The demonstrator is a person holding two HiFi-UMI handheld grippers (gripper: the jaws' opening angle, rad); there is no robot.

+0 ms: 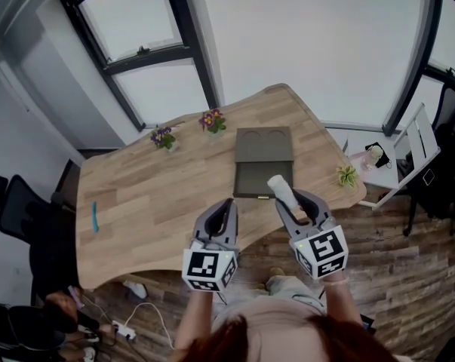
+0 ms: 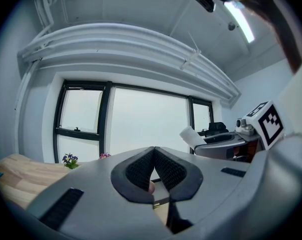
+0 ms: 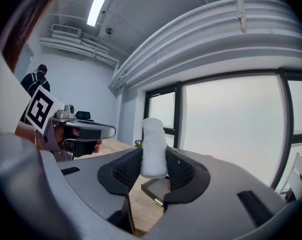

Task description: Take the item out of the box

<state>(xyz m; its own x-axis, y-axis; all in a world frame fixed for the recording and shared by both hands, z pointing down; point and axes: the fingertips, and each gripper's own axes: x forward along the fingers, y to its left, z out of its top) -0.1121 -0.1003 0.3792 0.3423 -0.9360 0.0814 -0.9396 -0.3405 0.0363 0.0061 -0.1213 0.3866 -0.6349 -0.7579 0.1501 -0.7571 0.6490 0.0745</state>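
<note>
**A:** How is the left hand-held gripper (image 2: 154, 149) found?

**B:** Its jaws are seen brought together at the tips, with nothing pinched between them. It is held raised by the near edge of the surface (image 1: 159, 202).

**A:** And the box (image 1: 262, 178)?

**B:** It lies open on the surface with its lid folded back. Nothing is seen in its tray.

**A:** Where is the item?

**B:** A white roll (image 3: 153, 149) is clamped upright between the pads of the right hand-held gripper (image 1: 289, 196). It is clear of the box, over the box's near edge. It is gripped at its lower part and the top is left standing free.

**A:** How is it expected to handle?

**B:** It is judged light and soft, with a fuzzy, cloth-like skin, so slipping and breakage are hardly to be feared. A gentle squeeze nearer its middle would be advised, so that tipping is avoided.
</note>
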